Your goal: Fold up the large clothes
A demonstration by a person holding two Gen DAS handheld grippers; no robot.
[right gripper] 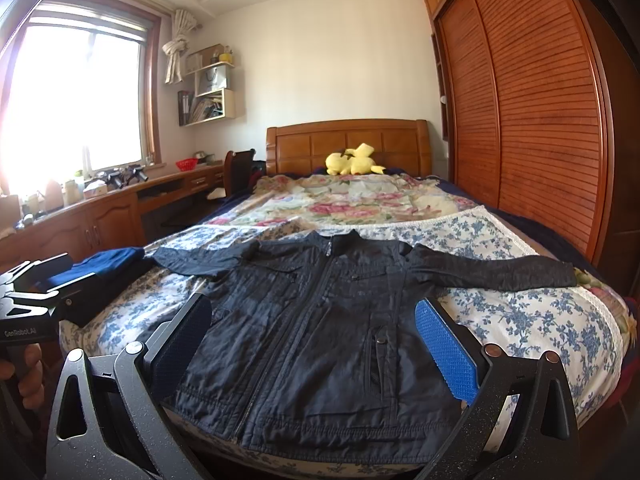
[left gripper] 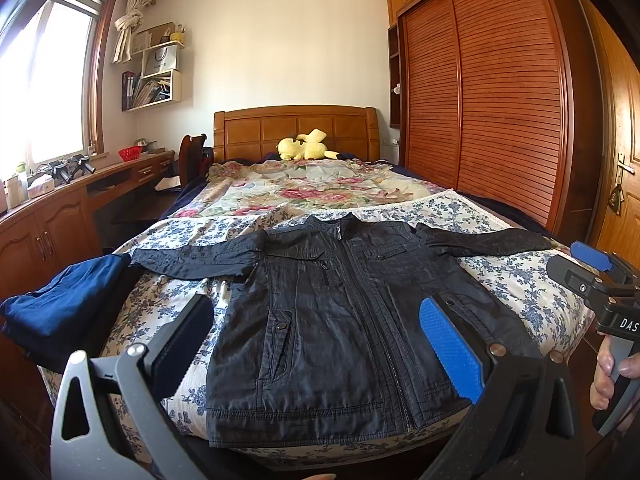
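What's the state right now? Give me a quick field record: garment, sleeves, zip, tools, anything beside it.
garment: dark jacket lying flat, front up, on the bed
sleeves: both spread out sideways
zip: closed
left tool: open, above the hem, holding nothing
right tool: open, above the hem, holding nothing
beside it: folded blue cloth at the bed's left edge
fold: not begun

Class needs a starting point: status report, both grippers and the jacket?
Left gripper open, empty. Right gripper open, empty. Jacket flat on bed, zipped, sleeves spread. Folded blue garment beside left sleeve, clear.
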